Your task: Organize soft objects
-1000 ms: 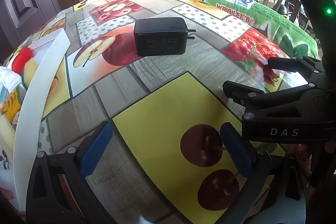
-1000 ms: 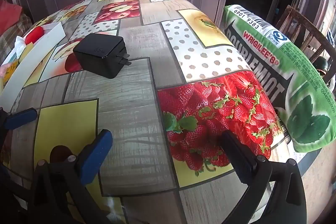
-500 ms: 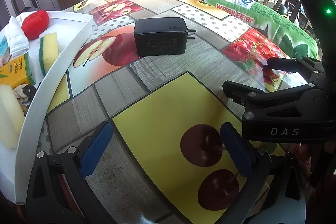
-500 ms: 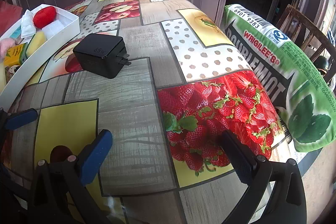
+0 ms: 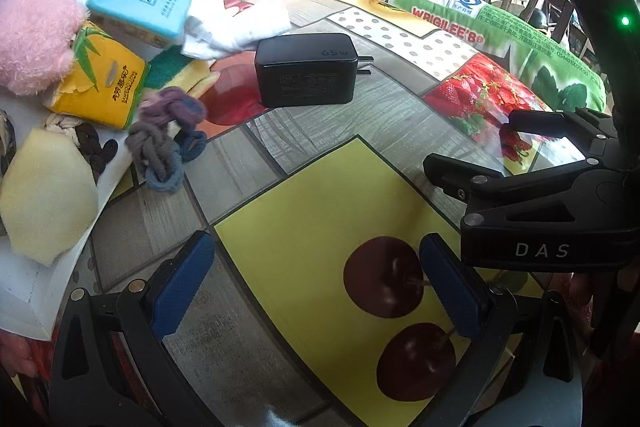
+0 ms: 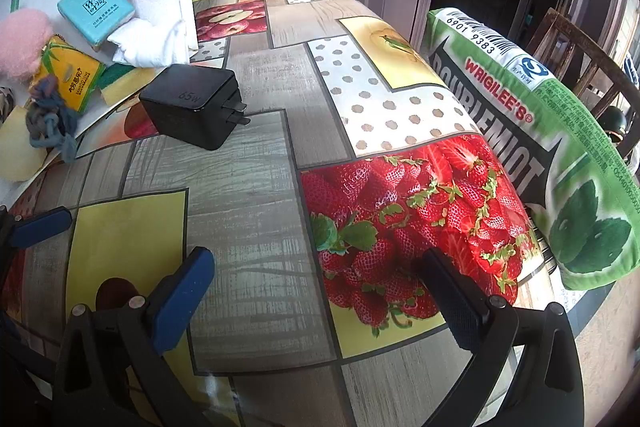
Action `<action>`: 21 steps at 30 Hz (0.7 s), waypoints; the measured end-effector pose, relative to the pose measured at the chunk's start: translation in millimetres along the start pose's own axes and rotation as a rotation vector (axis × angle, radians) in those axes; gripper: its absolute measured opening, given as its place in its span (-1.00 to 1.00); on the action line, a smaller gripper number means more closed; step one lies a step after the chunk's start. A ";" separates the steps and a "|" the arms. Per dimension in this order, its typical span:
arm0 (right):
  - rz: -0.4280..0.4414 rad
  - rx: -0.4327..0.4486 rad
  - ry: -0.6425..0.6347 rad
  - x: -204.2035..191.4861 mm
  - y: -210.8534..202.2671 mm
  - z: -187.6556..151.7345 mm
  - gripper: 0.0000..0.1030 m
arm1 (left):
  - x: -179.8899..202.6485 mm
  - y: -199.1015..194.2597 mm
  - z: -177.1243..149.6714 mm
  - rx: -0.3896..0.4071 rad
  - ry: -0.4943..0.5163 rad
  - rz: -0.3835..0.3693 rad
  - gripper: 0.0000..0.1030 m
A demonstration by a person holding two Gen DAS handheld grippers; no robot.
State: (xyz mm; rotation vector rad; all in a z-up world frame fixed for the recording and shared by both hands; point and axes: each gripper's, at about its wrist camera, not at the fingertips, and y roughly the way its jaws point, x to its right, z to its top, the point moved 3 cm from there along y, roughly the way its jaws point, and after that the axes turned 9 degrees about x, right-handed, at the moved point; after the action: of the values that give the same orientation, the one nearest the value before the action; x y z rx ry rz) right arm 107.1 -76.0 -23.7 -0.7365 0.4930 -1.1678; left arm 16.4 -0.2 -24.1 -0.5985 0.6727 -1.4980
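Both your left gripper and right gripper sit wide open, empty, low over the worktop, waiting while the tilted white box spills soft things beside the charger.

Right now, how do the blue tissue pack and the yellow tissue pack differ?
The blue tissue pack is plain blue with a small square code; the yellow tissue pack shows green bamboo leaves. The blue one lies higher on the tilted white tray, partly over the yellow one. Both are soft packs.
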 end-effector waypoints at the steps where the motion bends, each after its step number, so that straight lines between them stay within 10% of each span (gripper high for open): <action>1: 0.000 0.000 0.000 0.2 0.0 0.0 1.00 | 0.2 -0.4 0.0 0.000 0.001 0.001 0.99; 21: 0.001 0.001 0.002 -1.0 0.4 1.0 1.00 | -4.6 -2.7 0.7 -0.001 -0.003 -0.002 0.99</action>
State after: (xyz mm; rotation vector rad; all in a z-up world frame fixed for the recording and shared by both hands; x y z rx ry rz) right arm 107.7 -74.7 -23.4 -0.7348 0.4943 -1.1676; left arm 15.2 4.4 -21.5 -0.6019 0.6705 -1.4990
